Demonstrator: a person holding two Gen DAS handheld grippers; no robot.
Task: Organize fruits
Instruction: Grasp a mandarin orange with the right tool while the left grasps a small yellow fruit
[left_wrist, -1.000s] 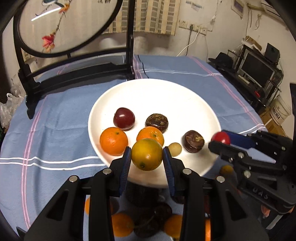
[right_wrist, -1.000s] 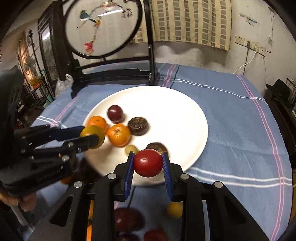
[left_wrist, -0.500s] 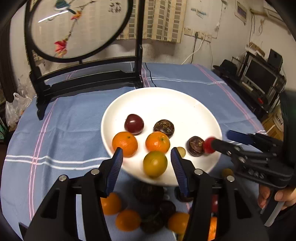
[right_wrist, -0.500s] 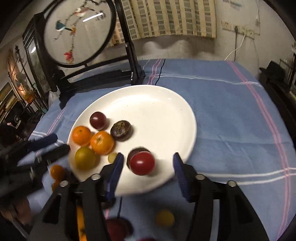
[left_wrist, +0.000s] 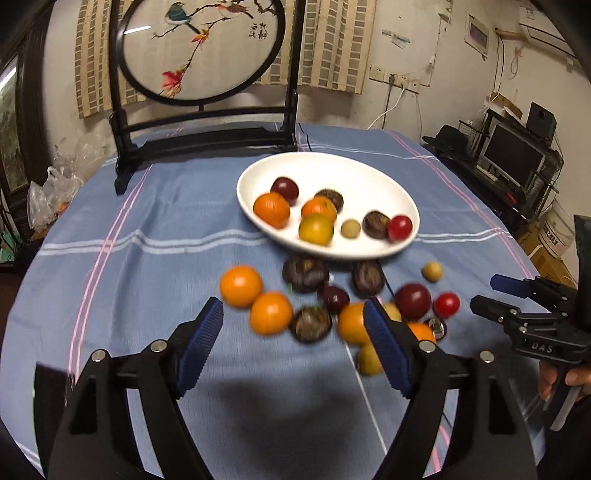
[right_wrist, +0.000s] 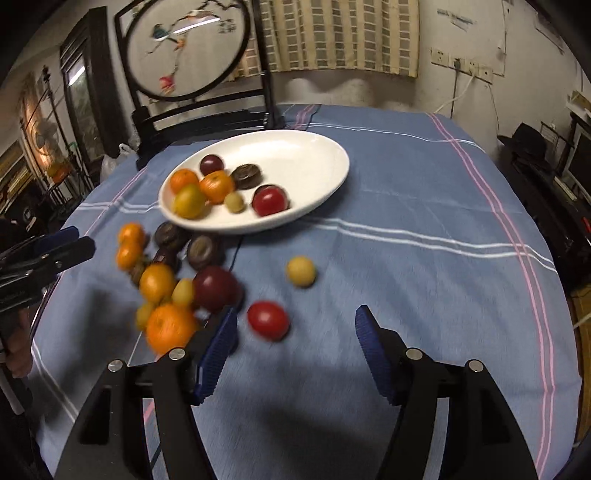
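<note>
A white plate (left_wrist: 373, 173) (right_wrist: 314, 155) on the blue cloth holds several fruits, among them a yellow-green orange (left_wrist: 316, 229) (right_wrist: 189, 201) and a red tomato (left_wrist: 399, 227) (right_wrist: 269, 201). Loose fruits lie in front of it: oranges (left_wrist: 241, 286), dark round fruits (left_wrist: 306, 274), a plum (right_wrist: 215, 288), a red tomato (right_wrist: 267, 320) and a small yellow fruit (right_wrist: 301, 272). My left gripper (left_wrist: 293, 343) is open and empty above the loose pile. My right gripper (right_wrist: 295, 349) is open and empty, near the loose tomato; it also shows in the left wrist view (left_wrist: 487, 295).
A black wooden stand with a round embroidered screen (left_wrist: 199, 48) stands on the far side of the table (left_wrist: 147, 221). A shelf with a monitor (left_wrist: 513, 155) is off the right edge. Plastic bags (left_wrist: 48, 192) sit at the left.
Both grippers let go of their fruits onto the plate, opened wide and pulled back and up; the yellow-green orange and the red tomato now lie on the plate.
</note>
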